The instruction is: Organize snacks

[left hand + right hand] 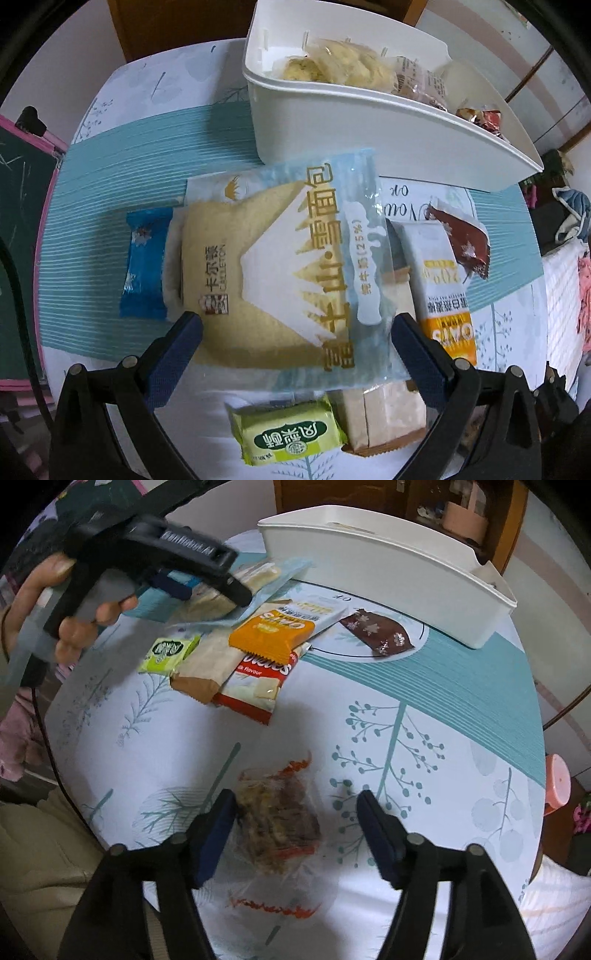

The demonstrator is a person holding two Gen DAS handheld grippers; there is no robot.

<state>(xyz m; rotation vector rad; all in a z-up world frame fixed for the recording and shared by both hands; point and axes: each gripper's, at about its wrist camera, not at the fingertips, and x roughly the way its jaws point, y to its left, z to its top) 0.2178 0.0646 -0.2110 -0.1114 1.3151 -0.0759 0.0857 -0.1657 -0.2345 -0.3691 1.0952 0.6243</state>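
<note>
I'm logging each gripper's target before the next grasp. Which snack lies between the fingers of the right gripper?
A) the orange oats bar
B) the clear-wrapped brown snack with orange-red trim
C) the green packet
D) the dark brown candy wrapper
B: in the right wrist view the clear-wrapped brown snack lies on the tablecloth between the open right gripper fingers, ungripped.

1. The bread pack [280, 266] covers part of the blue candy [144, 266], the oat bar [443, 291] and the beige packet [384, 417].
2. The bin [388, 579] wall hides its contents in the right view.
3. The left gripper [207, 579] is motion-blurred there.
4. The clear wrapper's [277, 827] print is unreadable.
</note>
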